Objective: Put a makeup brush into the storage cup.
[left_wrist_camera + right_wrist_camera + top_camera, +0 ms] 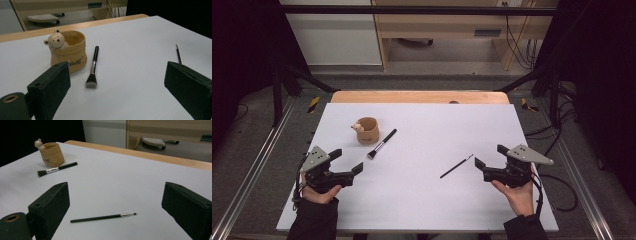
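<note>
A tan pot with a small bear figure on its rim [366,130] [68,51] [51,154] stands upright at the left back of the white sheet. Right beside it lies a thick black makeup brush [382,144] [92,67] [57,169], bristles toward the near side. A thin black brush [456,166] [103,217] [178,53] lies flat at the right. My left gripper [346,161] [117,90] is open near the left front, short of the pot and thick brush. My right gripper [490,156] [115,210] is open just right of the thin brush. Nothing is between either pair of jaws.
The white sheet [427,200] covers a wooden table whose far edge [419,97] shows behind it. Black frame posts stand at both sides. A cable [562,192] trails off the right gripper over the sheet's right edge. A light wooden desk stands beyond the table.
</note>
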